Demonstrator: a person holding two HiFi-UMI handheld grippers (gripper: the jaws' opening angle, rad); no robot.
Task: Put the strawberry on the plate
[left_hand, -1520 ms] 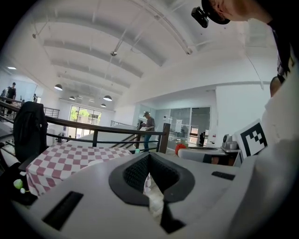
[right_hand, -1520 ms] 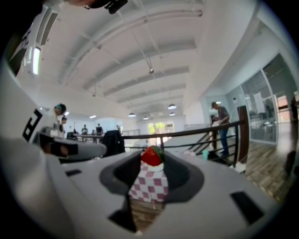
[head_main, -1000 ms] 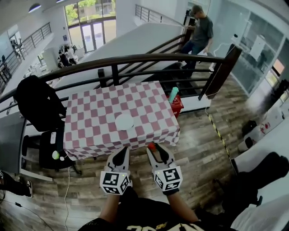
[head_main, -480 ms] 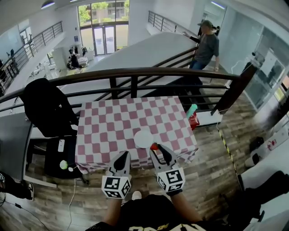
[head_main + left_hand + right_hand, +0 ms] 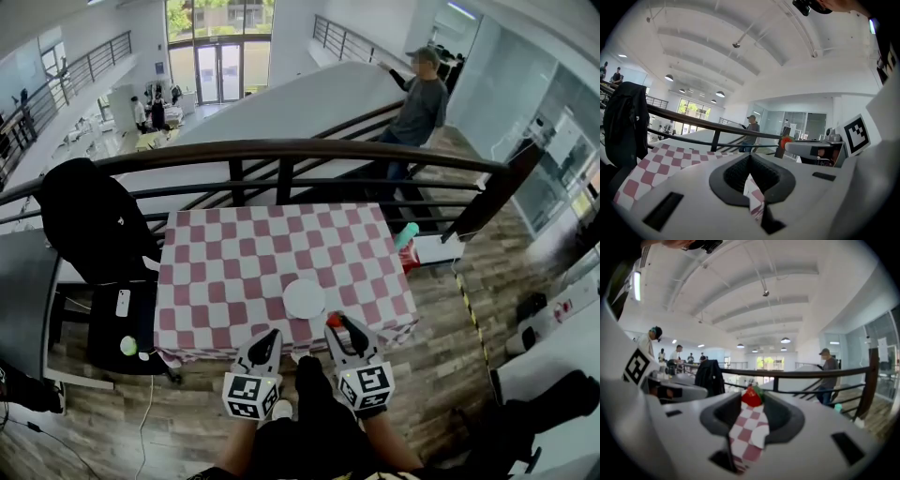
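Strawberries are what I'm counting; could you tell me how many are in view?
1. The strawberry is clamped at the tips of the right gripper, beside the near right edge of the white plate. None shows elsewhere on the checked table.

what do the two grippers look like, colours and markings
Both match: the left gripper and right gripper have white bodies tapering to black jaws, lined with ridged black pads. Each carries a cube with black-and-white square markers at the rear. No cables show. The person wears a dark top.
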